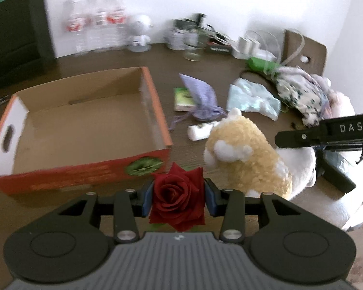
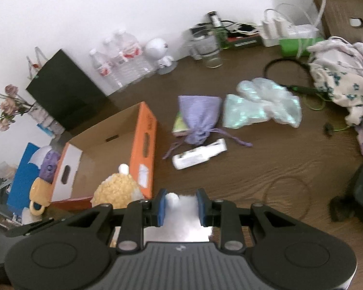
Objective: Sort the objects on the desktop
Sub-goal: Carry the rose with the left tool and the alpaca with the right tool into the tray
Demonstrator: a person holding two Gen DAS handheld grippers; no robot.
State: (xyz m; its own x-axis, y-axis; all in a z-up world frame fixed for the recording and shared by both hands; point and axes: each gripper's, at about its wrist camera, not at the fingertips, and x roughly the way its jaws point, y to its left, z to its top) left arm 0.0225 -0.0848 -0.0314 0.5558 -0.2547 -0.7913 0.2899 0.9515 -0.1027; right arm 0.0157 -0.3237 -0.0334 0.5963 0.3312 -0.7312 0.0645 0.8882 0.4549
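You've got the red rose pinched in your left hand-held gripper and the plush toy clamped in your right hand-held gripper, both lifted to drop into the cardboard box ahead-left

bottles: blurred, labels unreadable | rose: stem hidden | plush toy: mostly hidden

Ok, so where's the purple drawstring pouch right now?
The purple drawstring pouch lies on the table just right of the orange cardboard box, partly over a green packet, with the white tube just in front of it.
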